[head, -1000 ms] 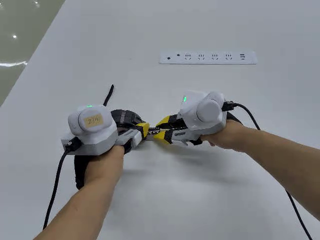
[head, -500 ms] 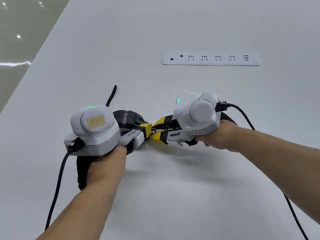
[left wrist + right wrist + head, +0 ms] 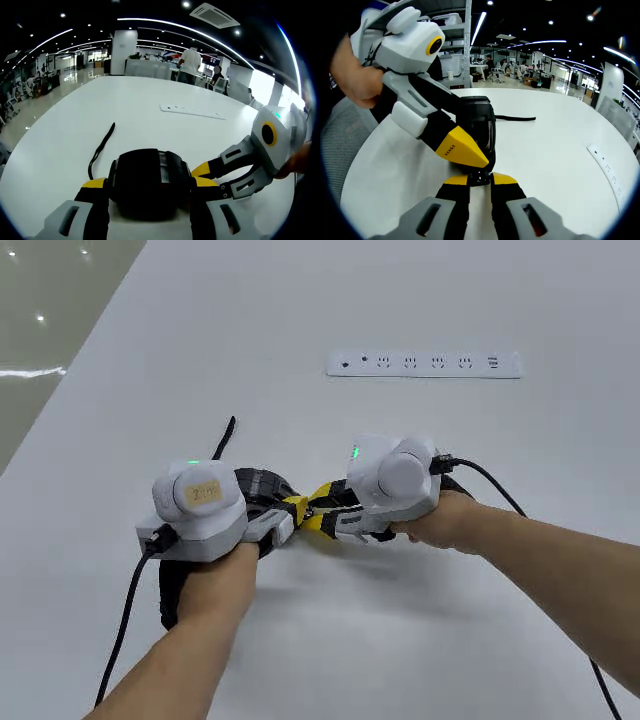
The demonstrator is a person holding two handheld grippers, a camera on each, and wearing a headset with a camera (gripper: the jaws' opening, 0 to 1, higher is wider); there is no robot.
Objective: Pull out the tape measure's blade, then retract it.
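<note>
Tape measure [image 3: 262, 484], a black rounded plastic case, lies on the white tabletop [image 3: 400, 300] in the head view, between two hand-held tools. The left gripper [image 3: 284, 512], white with black jaws tipped in yellow, clamps the case from the left side. The right gripper [image 3: 318, 508], of the same make, meets it nose to nose from the right, its yellow tips at the front of the case. A thin black strap [image 3: 222, 437] runs from the case away across the table, and a long white power strip [image 3: 424, 363] lies well beyond it. Black cables [image 3: 125, 610] run back from both tools.

In the left gripper view, the tape measure [image 3: 150, 170] sits squarely between the two jaws of the left gripper [image 3: 149, 186], which press on its two sides. The right gripper [image 3: 215, 179] shows at the right edge, its tips at the corner of the case. The strap [image 3: 102, 145] curls off to the left, and the power strip [image 3: 192, 111] lies far behind. In the distance people [image 3: 190, 65] stand beyond the table.

In the right gripper view, the jaws of the right gripper [image 3: 480, 180] are drawn nearly together, pinching the small dark end hook [image 3: 479, 176] of the blade, which sits right at the mouth of the tape measure [image 3: 479, 125]. The left gripper [image 3: 467, 150] reaches down from the upper left, one yellow-tipped jaw lying across the near side of the case. The strap [image 3: 515, 118] stretches off to the right behind it
</note>
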